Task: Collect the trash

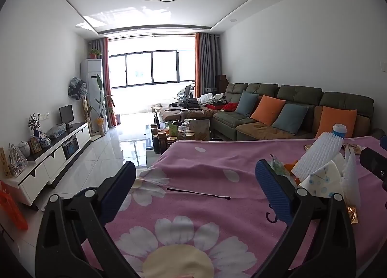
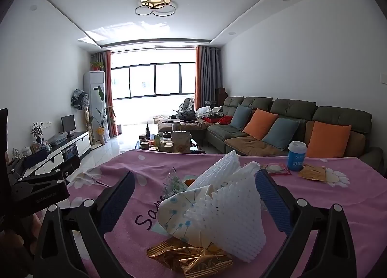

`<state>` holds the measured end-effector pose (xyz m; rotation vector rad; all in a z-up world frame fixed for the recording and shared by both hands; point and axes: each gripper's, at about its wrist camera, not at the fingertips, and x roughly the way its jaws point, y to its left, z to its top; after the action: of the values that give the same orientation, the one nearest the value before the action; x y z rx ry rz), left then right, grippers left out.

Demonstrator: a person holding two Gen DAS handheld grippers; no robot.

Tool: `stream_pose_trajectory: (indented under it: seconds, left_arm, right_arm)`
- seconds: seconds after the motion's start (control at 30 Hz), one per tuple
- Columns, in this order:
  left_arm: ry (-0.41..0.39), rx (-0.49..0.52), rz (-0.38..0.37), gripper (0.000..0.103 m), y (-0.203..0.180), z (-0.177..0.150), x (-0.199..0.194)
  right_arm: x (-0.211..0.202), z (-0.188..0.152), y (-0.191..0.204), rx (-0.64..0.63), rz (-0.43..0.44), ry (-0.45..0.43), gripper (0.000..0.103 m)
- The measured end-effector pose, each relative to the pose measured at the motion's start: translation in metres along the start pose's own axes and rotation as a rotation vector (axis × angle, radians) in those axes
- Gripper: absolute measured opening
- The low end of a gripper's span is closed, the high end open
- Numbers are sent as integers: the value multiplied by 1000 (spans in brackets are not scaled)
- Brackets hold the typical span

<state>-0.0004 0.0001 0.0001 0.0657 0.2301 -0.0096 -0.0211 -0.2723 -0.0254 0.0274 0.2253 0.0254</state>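
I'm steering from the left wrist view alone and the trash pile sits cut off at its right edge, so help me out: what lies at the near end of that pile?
Observer: A crumpled gold foil wrapper, nearest the right gripper.
Operator: Is that gripper holding anything?
Observer: No, its jaws stand open around the white foam net, pads not pressing it.
Operator: What's beside the blue and white cup?
Observer: A flat red packet lies on the pink cloth, just left of the cup.
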Motion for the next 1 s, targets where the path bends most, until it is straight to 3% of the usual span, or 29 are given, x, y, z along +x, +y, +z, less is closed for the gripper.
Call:
stream_pose_trajectory:
  seconds: [1.0]
  left_arm:
    - [-16,-26,-3,97,2,3,-5]
  right_arm:
    - [-2,0,-3,15,0,-15,96]
